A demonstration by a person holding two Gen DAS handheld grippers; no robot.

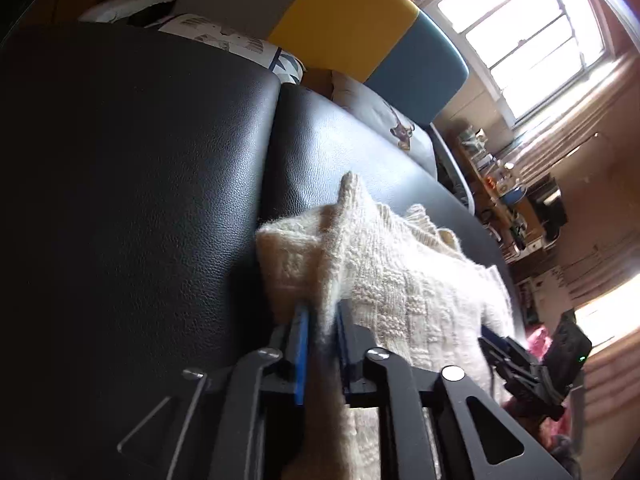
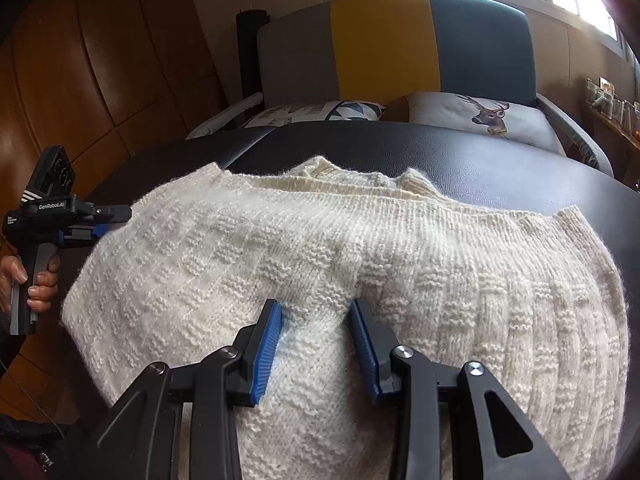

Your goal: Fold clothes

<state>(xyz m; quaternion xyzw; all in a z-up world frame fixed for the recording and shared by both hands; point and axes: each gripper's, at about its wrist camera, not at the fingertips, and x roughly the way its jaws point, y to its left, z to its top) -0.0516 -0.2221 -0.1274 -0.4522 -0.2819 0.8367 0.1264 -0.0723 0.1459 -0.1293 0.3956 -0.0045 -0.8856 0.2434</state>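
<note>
**Cream knit pinched at two points on black padded bench**

Lower hem of cream sweater [image 2: 320,248] cut off beneath right claw [image 2: 316,344]; far edge of black bench [image 2: 460,152] hidden by cushions. "GenRobot.AI" readable on left claw [image 2: 116,216], out at far left, gripped by a hand [image 2: 36,280]. Deer-print cushion [image 2: 484,116] and grey-yellow-teal chair back [image 2: 384,44] beyond. Right claw clenched on a raised fold of sweater. Left claw [image 1: 322,320] clamping sweater [image 1: 400,280] edge, far tip poking up ahead
</note>
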